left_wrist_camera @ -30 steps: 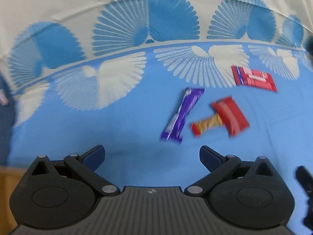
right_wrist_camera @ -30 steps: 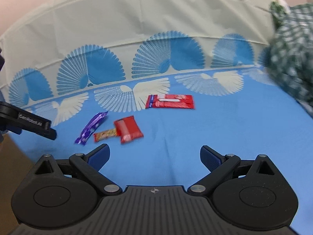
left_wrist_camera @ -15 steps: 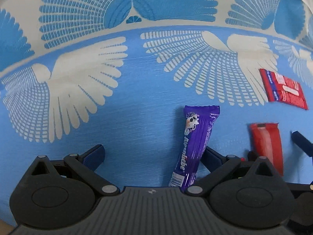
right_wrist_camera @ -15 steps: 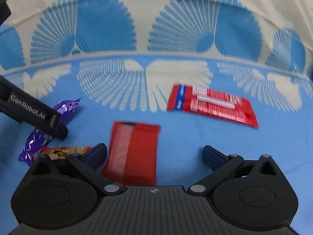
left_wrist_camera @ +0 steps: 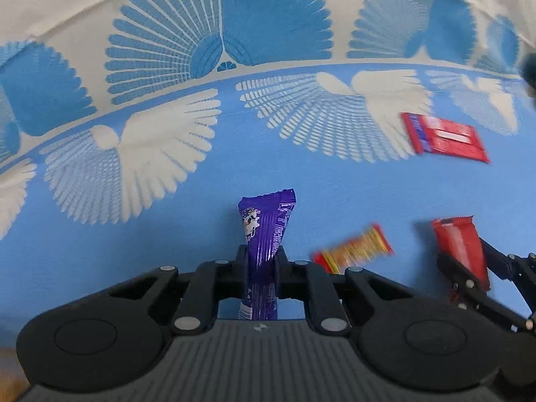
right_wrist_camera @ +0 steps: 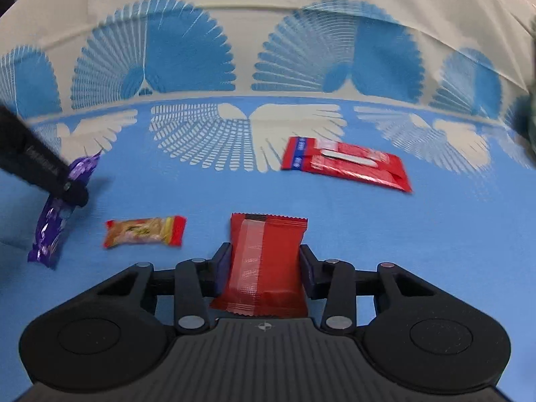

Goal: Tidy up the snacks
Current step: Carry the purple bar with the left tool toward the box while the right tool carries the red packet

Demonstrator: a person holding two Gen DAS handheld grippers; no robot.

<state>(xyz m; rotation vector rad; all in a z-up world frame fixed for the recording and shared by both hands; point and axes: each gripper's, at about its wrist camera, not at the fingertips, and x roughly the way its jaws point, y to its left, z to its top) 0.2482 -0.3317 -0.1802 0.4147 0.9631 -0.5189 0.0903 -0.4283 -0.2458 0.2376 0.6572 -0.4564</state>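
With both grippers clamped on wrappers, I have two snacks in hand at once. My left gripper (left_wrist_camera: pixel 260 261) pinches a long purple bar (left_wrist_camera: pixel 264 234) near its middle, so the bar stands out forward between the fingers and its far end with the cartoon cow points away from me. My right gripper (right_wrist_camera: pixel 264 266) squeezes a wider red packet (right_wrist_camera: pixel 264 261) from both sides, fingers pressed against its long edges; that grip across the width should keep the flat packet from sliding.

Both snacks appear lifted just off the blue cloth (left_wrist_camera: pixel 134 241), though I cannot be sure how high. Each gripper points forward and tilts down toward the cloth, and the two sit side by side: the right one shows at the edge of the left view, the left one at the edge of the right view.

Between them on the cloth lies a small yellow and red candy (right_wrist_camera: pixel 144 231). Farther back rests a flat red and blue packet (right_wrist_camera: pixel 345 162), well apart from the rest. Both lie loose, so I judge the sorting has only begun.
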